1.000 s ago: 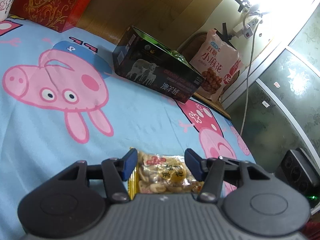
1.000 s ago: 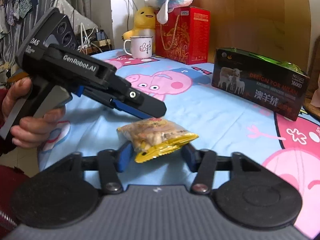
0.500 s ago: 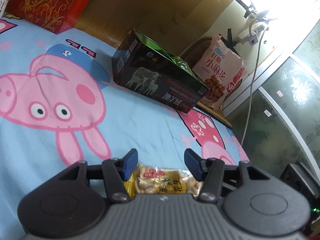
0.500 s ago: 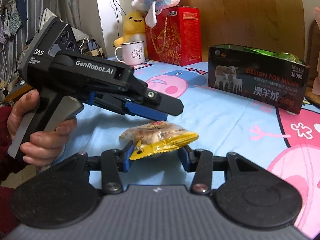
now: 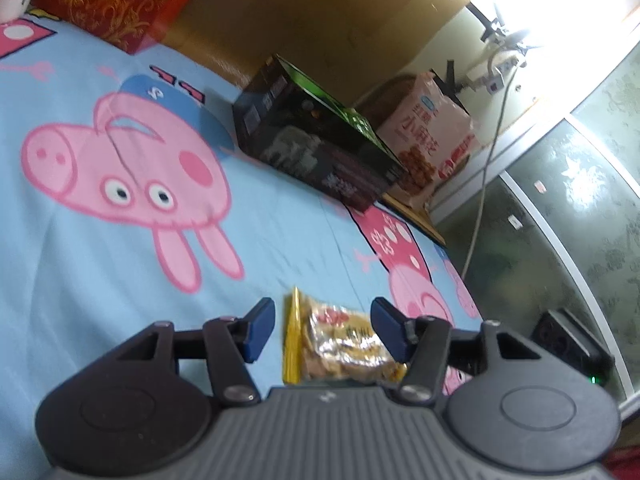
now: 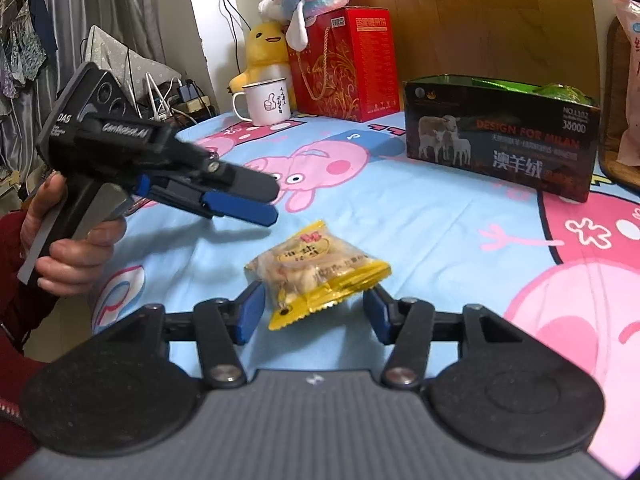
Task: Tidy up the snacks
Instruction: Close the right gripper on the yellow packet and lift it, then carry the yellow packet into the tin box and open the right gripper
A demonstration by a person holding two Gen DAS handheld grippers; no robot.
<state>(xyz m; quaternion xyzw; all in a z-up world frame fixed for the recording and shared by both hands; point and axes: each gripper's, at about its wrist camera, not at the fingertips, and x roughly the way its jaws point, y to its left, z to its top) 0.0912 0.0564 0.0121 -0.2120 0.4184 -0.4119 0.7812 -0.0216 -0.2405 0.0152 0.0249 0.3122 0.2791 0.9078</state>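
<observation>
A: Right wrist view: the snack packet [image 6: 316, 268] is clear plastic with yellow crimped ends, pale biscuits inside, lying on the bed sheet [image 6: 420, 220] well in front of the dark box [image 6: 500, 136].

B: Right tool [image 6: 312, 312]?

A: Its jaws have just been opening; spread beside the packet, not pinching. Earlier they clamped it. Left tool [image 6: 256, 200] spread, empty, nearer the box than before.

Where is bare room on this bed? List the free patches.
Free: the blue sheet between the snack packet and the black box, and the stretch between box and mug. Crowded: far left corner, with mug, red gift box and plush toys.
</observation>
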